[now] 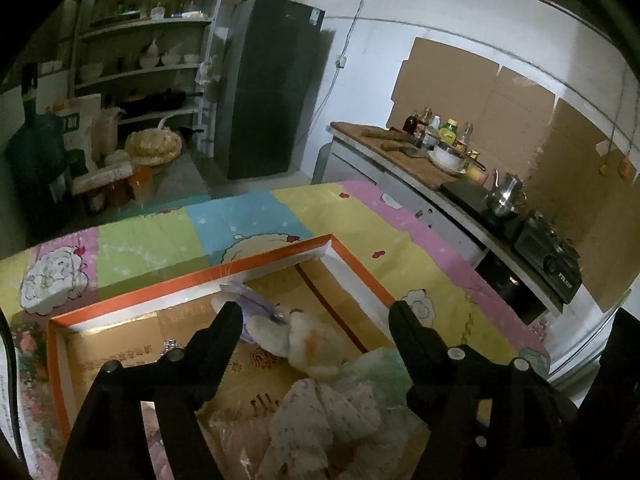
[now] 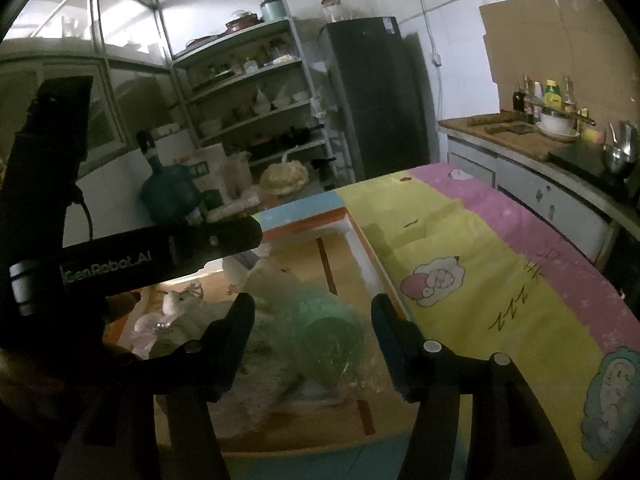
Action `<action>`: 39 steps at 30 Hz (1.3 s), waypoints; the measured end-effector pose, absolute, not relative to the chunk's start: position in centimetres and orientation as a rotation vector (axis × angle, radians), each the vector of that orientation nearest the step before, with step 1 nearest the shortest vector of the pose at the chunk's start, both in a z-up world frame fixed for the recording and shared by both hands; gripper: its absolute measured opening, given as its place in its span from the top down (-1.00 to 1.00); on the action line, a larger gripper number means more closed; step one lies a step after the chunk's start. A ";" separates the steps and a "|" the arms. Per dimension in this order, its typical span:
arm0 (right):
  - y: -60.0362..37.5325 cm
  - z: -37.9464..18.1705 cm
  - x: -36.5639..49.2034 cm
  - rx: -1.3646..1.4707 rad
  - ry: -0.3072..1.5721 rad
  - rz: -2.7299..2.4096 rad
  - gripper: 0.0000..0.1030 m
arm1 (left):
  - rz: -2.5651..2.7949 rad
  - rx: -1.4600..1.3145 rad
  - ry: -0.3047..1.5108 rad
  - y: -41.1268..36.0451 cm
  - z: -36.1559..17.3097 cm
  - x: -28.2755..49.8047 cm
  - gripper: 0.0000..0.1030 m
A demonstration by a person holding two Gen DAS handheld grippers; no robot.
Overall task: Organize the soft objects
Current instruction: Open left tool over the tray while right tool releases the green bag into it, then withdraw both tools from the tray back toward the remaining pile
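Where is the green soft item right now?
The green soft item lies inside the orange-rimmed box, near its right wall, between the open fingers of the right gripper in the right wrist view, beside the white plush toy.

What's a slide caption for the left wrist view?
Left gripper open above an orange-rimmed box holding a white plush toy, a patterned cloth and a green bundle.

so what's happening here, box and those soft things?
A person works two handheld grippers over an orange-rimmed box on a patchwork cloth. A white plush toy, a printed cloth and a green bagged bundle lie inside. Left gripper and right gripper both stand open, holding nothing.
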State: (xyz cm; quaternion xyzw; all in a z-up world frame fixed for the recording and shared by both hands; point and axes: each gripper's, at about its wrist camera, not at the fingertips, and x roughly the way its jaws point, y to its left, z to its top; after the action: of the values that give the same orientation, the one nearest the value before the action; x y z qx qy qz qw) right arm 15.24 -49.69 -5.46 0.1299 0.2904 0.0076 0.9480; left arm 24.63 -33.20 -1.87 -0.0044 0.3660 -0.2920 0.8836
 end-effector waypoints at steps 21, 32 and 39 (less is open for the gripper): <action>-46.7 -2.0 12.4 0.235 0.526 0.040 -0.22 | -0.596 0.011 0.645 -30.0 1.9 20.9 -0.46; -44.2 -0.9 11.4 0.211 0.511 0.066 -0.22 | -0.569 0.006 0.600 -26.8 3.1 19.0 -0.55; -41.9 -0.5 10.8 0.189 0.513 0.092 -0.22 | -0.528 0.029 0.571 -24.4 3.3 17.6 -0.55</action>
State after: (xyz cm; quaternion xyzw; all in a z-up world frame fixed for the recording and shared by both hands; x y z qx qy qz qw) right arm 10.80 -41.89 -0.53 0.0933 0.2534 0.0456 0.9618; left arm 17.64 -24.36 3.34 0.0143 0.2783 -0.2575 0.9252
